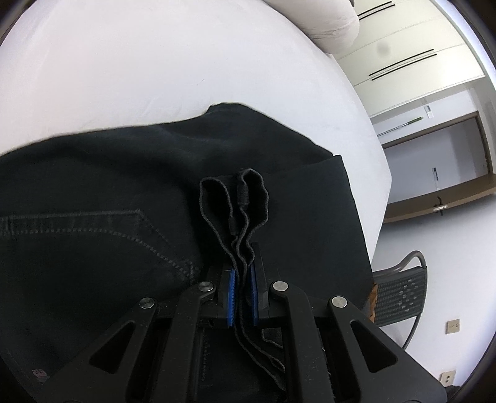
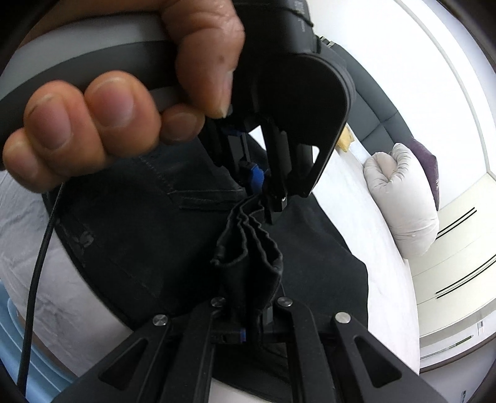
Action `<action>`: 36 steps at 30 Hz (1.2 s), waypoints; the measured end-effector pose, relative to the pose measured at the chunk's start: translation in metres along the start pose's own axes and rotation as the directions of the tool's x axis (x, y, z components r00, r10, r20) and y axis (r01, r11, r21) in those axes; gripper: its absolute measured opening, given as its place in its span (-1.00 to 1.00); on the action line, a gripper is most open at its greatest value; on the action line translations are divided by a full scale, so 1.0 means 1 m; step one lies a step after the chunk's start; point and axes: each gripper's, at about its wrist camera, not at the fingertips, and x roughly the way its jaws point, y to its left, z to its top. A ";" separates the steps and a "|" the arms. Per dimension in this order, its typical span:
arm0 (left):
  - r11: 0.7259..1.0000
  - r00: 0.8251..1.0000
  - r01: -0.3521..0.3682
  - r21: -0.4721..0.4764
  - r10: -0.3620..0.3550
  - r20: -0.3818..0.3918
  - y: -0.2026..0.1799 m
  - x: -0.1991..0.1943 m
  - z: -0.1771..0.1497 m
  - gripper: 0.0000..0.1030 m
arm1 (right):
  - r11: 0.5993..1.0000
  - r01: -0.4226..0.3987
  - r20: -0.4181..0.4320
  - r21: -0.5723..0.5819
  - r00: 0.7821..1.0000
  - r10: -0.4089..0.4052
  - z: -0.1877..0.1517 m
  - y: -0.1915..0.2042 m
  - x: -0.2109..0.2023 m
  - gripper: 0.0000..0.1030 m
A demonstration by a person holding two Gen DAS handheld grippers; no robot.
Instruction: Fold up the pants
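Note:
Black pants [image 1: 102,192] lie on a white bed [image 1: 155,68], a stitched back pocket [image 1: 93,223] showing. My left gripper [image 1: 243,276] is shut on a bunched edge of the pants [image 1: 238,204], which sticks up between its blue pads [image 1: 231,288]. My right gripper [image 2: 248,310] is shut on the same gathered hem [image 2: 248,248], just below the left gripper [image 2: 263,192], which pinches the fabric from above. A hand [image 2: 93,117] holds the left gripper's handle. The pants [image 2: 139,241] spread under both grippers.
A white pillow [image 1: 325,24] lies at the head of the bed, seen also as a pillow [image 2: 403,198] by a dark headboard [image 2: 372,111]. White wardrobe doors [image 1: 412,59] and a grey mesh chair [image 1: 403,294] stand past the bed's right edge. A black cable [image 2: 37,279] hangs at left.

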 end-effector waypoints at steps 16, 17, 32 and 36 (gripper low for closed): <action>0.977 0.959 -0.212 -0.037 0.215 0.184 0.009 -0.069 0.000 -0.76 | 0.935 -0.267 0.034 0.233 0.963 0.266 -0.036 -0.083 -0.042 -0.36; 0.975 0.954 -0.223 -0.001 0.218 0.208 -0.006 -0.073 -0.002 -0.76 | 0.890 -0.331 0.043 0.312 0.941 0.335 -0.043 -0.105 -0.040 -0.70; 0.947 0.975 -0.221 0.232 0.208 0.078 -0.069 0.019 -0.040 -0.76 | -0.056 -0.651 0.479 0.757 0.494 0.725 -0.137 -0.310 0.163 -0.78; 0.952 0.977 -0.207 0.228 0.190 0.093 -0.059 0.019 -0.043 -0.77 | -0.155 -0.591 0.484 0.791 0.452 0.749 -0.160 -0.281 0.199 -0.99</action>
